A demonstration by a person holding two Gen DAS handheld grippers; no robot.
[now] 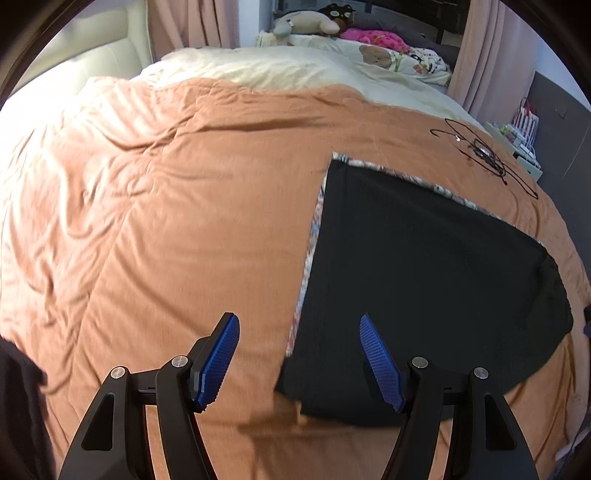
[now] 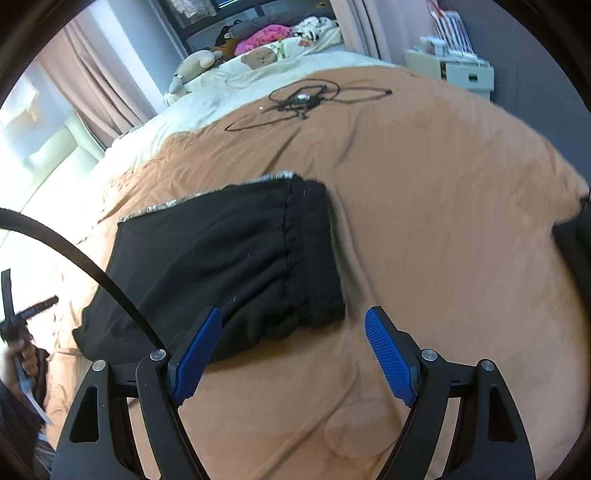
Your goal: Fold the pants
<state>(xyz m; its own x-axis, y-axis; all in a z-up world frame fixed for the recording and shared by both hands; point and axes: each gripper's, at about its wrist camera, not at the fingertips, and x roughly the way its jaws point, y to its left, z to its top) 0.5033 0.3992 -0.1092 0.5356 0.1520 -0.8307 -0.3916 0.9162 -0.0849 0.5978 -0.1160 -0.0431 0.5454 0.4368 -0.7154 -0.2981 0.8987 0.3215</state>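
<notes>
The black pants (image 1: 424, 280) lie folded flat on the orange quilt (image 1: 166, 221), with a patterned lining showing along their far and left edges. My left gripper (image 1: 299, 354) is open and empty, held above the pants' near left corner. In the right wrist view the pants (image 2: 229, 258) lie left of centre, with the gathered waistband at their right end. My right gripper (image 2: 293, 350) is open and empty, just above the pants' near right corner.
A tangled black cable (image 2: 306, 99) lies on the quilt beyond the pants. Cream bedding (image 1: 277, 70) and soft toys (image 1: 306, 24) are at the far end of the bed. A white drawer unit (image 2: 454, 72) stands beside the bed. A black cord (image 2: 92, 266) crosses the right wrist view.
</notes>
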